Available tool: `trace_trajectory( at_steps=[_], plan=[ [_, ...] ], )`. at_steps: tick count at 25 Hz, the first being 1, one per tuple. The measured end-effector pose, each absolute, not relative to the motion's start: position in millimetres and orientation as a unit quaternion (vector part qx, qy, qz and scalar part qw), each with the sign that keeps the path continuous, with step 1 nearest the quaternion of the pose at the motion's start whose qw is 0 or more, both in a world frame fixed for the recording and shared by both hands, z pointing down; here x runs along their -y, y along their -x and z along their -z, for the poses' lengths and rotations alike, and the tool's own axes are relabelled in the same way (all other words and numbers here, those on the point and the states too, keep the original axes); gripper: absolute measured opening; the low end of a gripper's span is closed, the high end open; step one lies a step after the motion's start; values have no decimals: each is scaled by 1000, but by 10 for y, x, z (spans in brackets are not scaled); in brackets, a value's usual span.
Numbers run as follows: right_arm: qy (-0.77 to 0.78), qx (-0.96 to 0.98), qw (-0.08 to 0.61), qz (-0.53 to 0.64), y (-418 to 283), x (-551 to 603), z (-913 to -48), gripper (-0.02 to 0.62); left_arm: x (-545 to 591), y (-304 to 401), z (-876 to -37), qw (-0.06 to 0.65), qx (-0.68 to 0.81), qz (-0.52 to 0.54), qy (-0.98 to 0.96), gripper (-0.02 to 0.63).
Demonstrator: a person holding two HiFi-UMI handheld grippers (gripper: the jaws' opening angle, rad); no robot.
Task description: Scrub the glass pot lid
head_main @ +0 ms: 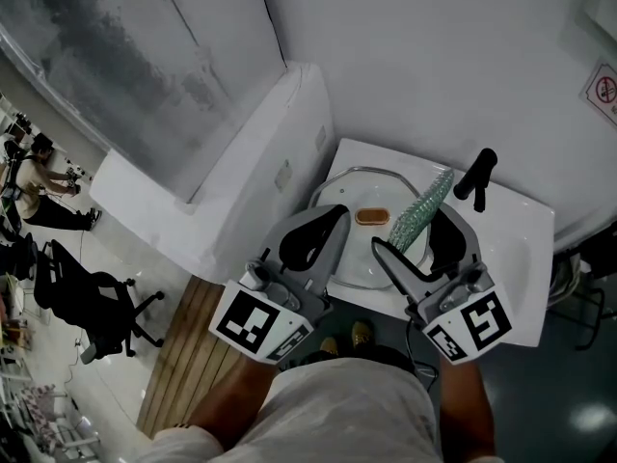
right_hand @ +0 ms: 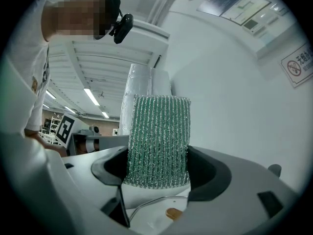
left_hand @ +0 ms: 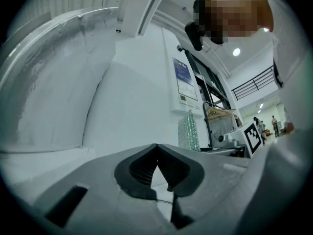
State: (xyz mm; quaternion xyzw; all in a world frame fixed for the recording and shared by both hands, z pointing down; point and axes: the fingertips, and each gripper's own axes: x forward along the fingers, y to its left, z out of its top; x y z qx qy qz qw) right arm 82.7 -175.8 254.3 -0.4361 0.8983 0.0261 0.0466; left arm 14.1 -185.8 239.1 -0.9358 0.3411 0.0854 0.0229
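The glass pot lid (head_main: 359, 251) lies flat in the white sink (head_main: 516, 230), its brown knob (head_main: 372, 216) facing up. My right gripper (head_main: 420, 245) hangs over the lid's right side, shut on a green mesh scouring cloth (head_main: 422, 210) that sticks up past the jaws. In the right gripper view the cloth (right_hand: 159, 136) fills the gap between the jaws of the right gripper (right_hand: 157, 173), with the lid's rim (right_hand: 146, 203) and knob (right_hand: 172, 213) below. My left gripper (head_main: 333, 222) is over the lid's left edge. In its own view the left gripper (left_hand: 156, 148) has its tips together with nothing between them.
A black faucet handle (head_main: 477, 177) stands at the sink's far right. A white slanted wall panel (head_main: 241, 191) borders the sink on the left. Wooden floor slats (head_main: 188, 355) and a black office chair (head_main: 92, 302) are lower left. A warning sign (head_main: 603, 90) hangs on the wall.
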Motion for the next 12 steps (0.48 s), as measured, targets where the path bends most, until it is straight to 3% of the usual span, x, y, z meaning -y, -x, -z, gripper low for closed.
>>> trace_trajectory(
  at_steps=[12],
  plan=[
    [442,-896,39,-22,-824,1745,-2617,348,1841,-157,-2442,17,-332,-82,940,15]
  ],
)
